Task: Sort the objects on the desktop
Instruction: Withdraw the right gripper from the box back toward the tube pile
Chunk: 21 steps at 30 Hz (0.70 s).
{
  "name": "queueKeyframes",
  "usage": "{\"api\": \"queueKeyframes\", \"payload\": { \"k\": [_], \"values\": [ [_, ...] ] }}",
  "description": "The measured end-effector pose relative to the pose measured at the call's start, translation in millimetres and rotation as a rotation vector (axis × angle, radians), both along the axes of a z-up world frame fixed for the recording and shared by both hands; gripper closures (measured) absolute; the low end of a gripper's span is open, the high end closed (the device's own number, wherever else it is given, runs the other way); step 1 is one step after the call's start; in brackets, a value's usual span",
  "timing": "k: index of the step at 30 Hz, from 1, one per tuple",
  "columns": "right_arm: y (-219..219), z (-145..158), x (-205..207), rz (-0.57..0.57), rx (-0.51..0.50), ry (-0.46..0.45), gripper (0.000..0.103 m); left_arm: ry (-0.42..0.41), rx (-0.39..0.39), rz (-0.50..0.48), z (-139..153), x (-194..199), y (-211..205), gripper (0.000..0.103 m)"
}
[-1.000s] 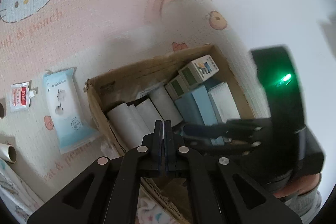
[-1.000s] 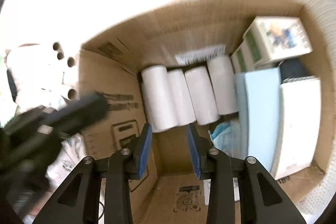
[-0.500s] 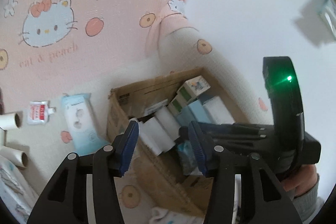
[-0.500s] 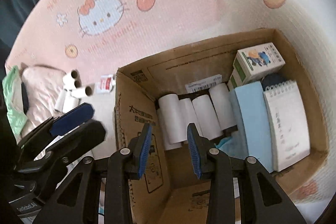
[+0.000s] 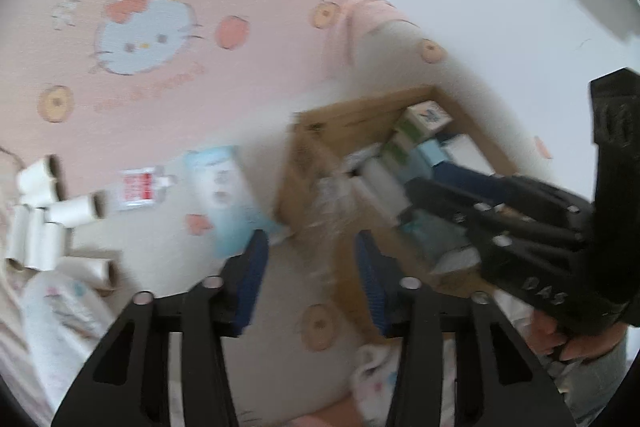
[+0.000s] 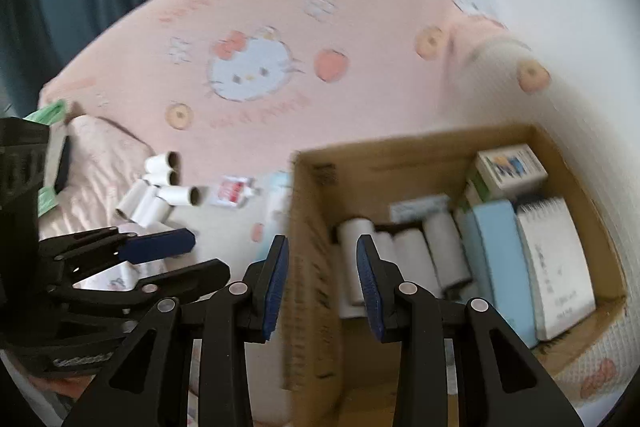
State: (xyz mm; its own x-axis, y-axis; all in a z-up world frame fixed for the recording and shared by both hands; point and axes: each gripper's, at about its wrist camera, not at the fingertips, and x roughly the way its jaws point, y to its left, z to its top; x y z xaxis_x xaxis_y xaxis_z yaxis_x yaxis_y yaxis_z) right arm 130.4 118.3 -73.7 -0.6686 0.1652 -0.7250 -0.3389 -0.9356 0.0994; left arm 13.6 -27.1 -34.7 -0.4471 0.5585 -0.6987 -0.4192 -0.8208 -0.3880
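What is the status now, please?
Left gripper closing, fingers empty. Right gripper open, empty. Loose rolls outside cardboard box. Nothing in the way.

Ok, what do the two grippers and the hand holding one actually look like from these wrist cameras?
Both are black frames with triangular cut-outs and silver rivets. The left gripper and right gripper each carry two ribbed blue pads. The right one's black handle bears raised lettering, blurred. The hand gripping it wears a grey sleeve.

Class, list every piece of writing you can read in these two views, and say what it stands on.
"DAS": raised letters on the body of the black right hand-held gripper.
Too blurred to read: print on the pink cartoon-cat blanket, the brown cardboard box, the red-and-white sachet, the white spiral notepad.
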Motion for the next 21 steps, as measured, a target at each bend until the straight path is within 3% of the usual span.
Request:
{"api": "queueKeyframes", "payload": {
  "k": [4, 7, 12, 18, 21],
  "values": [
    [-31.9, -3.2, -20.7, 0.086, 0.04, -0.007, 0.071, -0.025, -0.036, 0.08, -10.6, -1.4, -39.4, 0.094],
    [-58.4, -12.6, -39.0, 0.129, 0.07, -0.034, 0.071, -0.052, -0.028, 0.144, -20.3, -2.6, -70.9, 0.095],
    [-94.5, -33.5, -66.8, 0.187, 0.016, -0.041, 0.071, -0.121, 0.004, 0.235, -42.2, -12.5, -122.1, 0.095],
    [-127.4, -57.6, -99.5, 0.236, 0.036, -0.084, 0.071, -0.219, 0.135, 0.328, -66.6, -37.4, -185.6, 0.096],
    [-141.7, -67.0, -116.3, 0.265, 0.081, -0.115, 0.071, -0.229, 0.11, 0.383, -76.3, -52.2, -212.5, 0.095]
  ]
}}
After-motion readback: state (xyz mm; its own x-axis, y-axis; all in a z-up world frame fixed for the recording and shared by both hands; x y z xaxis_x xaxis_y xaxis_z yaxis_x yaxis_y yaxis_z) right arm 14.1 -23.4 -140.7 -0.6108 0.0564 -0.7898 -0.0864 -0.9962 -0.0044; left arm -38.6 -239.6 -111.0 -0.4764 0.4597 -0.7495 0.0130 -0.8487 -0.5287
